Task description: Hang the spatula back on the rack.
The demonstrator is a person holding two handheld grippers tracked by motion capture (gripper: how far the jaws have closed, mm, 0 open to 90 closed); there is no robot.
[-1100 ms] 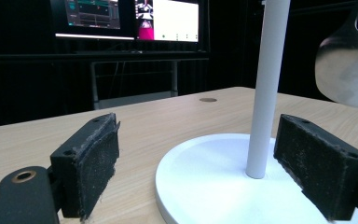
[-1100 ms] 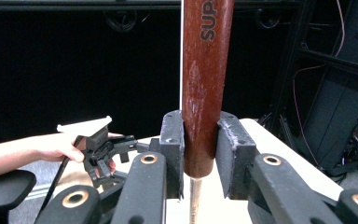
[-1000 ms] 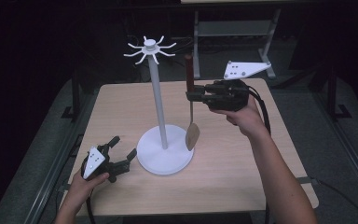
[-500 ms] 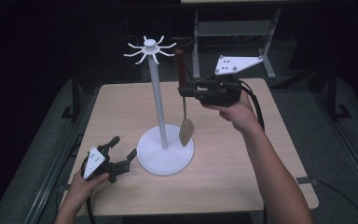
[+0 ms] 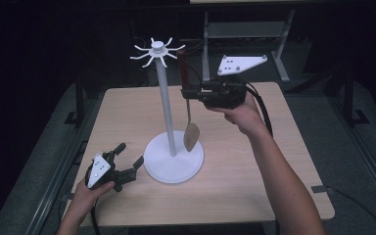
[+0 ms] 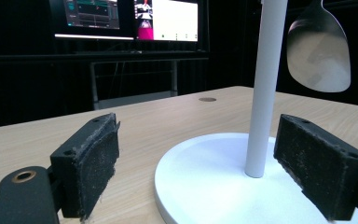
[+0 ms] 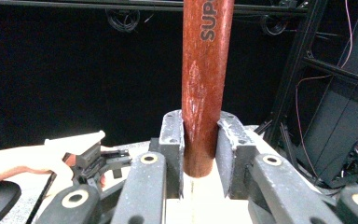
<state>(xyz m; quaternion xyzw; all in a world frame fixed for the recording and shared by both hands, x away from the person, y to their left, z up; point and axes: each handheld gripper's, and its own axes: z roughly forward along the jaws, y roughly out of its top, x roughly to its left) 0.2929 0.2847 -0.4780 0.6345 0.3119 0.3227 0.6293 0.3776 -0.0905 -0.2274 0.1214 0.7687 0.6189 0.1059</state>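
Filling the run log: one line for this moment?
right gripper: shut on spatula, upright beside stand | left gripper: open, on table

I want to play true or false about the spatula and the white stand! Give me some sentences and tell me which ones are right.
1. The right gripper is clamped on the spatula's red-brown handle. True.
2. The spatula lies flat on the table. False: it hangs upright in the air, blade down, beside the pole of the white stand.
3. The left gripper is open and holds nothing. True: in the left gripper view its jaws stand wide apart.
4. The spatula already hangs from a hook at the top of the stand. False: the hooks are bare, and the spatula is in the right gripper.
5. The stand's round base rests on the wooden table. True.
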